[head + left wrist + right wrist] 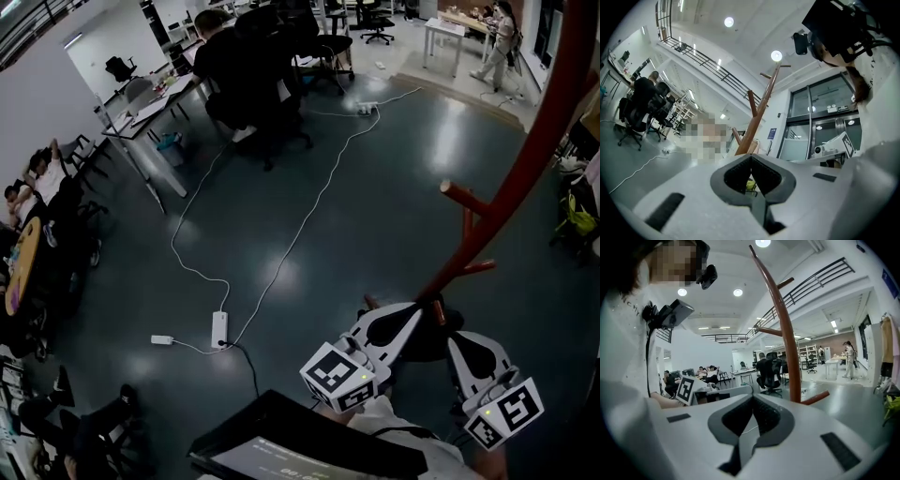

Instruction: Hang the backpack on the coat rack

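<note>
The left hand-held gripper (417, 311) and right hand-held gripper (454, 340) were held shut, empty, the rack (525, 169) at one o'clock.

Round ceiling lamps (776, 56) light the hall brightly from above, and their glare spots the dark glossy floor (375, 216). The head view looks dimmer. Every view bends strongly toward the edges, with black corners.

Coat rack (790, 352): wood-like, red-brown, smooth, semi-gloss.
Floor (375, 216): dark, hard, glossy, mirrors the ceiling lights.
Cable (309, 202): white, smooth plastic sheath.
Left gripper (751, 157), right gripper (752, 397): 2 jaws each, white matt plastic; pads (736, 176) dark, ribbed, rubber-like.
Marker cubes (339, 377): matt, black-on-white print.
</note>
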{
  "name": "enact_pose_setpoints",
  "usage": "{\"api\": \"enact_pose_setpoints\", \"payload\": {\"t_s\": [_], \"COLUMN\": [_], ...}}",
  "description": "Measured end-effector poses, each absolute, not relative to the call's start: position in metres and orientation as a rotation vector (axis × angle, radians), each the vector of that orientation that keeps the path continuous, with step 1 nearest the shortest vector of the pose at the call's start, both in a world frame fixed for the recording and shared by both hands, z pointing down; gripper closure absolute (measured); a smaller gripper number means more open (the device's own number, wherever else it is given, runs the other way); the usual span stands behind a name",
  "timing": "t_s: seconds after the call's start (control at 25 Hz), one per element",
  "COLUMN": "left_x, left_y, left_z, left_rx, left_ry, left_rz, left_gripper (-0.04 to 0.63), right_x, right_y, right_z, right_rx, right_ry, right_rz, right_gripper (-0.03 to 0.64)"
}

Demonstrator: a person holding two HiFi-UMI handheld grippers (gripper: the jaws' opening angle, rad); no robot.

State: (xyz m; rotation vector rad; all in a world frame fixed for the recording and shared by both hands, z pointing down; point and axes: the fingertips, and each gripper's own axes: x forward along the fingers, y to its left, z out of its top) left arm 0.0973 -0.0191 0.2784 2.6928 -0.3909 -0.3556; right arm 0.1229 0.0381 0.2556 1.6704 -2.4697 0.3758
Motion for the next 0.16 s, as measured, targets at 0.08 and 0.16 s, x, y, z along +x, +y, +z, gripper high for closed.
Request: {"api": "enact_pose_setpoints", "payload": {"t_s": [0.08, 0.16], "left_x": [0.0968, 0.096], "left_y": [-0.0199, -0.0213], "left_z": [0.2784, 0.2776], "left_rx": [2.692, 2.694], "left_ry": [-0.387, -0.383], "left_rz": [-0.356, -0.357], "left_gripper": [0.586, 0.586], "right_x": [0.121, 0.1189], "right_y": [0.0391, 0.0398], "right_z": [0.2558, 0.2559], "right_rx": [1.675, 1.678], "right_ry": [-2.468, -2.468], "right_rz": [0.387, 0.398], "right_gripper": [0.598, 0.598]}}
